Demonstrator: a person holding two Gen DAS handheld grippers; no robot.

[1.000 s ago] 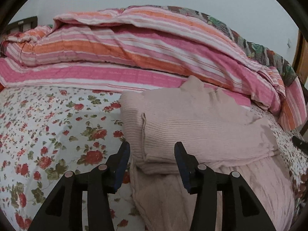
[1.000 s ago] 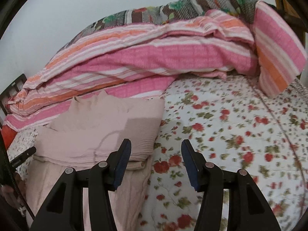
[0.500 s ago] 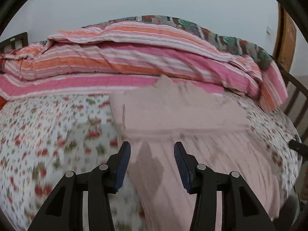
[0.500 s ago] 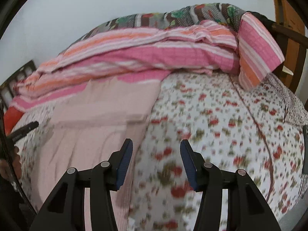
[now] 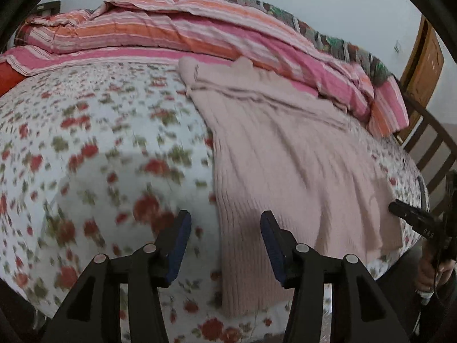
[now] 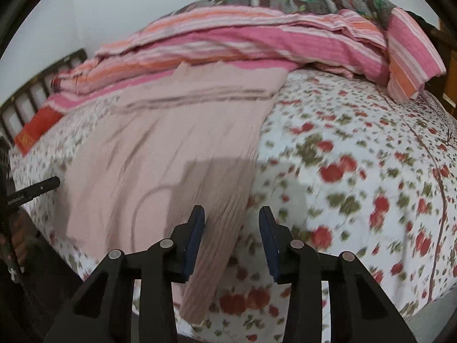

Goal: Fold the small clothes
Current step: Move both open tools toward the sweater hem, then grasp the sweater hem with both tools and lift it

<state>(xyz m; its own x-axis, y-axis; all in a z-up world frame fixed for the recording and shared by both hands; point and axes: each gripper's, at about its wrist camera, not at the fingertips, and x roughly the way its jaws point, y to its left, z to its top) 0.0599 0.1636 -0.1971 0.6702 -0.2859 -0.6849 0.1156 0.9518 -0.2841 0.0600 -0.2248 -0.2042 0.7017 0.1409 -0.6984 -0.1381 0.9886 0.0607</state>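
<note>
Left wrist view: pink ribbed garment [image 5: 280, 154] spread on floral bed [image 5: 85, 143]; left tongs [image 5: 225, 240] released over its near corner; right tongs [image 6: 231, 237], just narrowing, grasp nothing, its edge between.

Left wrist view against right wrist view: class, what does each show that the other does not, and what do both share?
Only the left wrist view shows the wooden door and the left gripper, its jaws open over the garment's edge. Only the right wrist view shows the red-orange cloth by the headboard and the right gripper, jaws open. Both share the pink ribbed garment, floral sheet and striped quilt.
</note>
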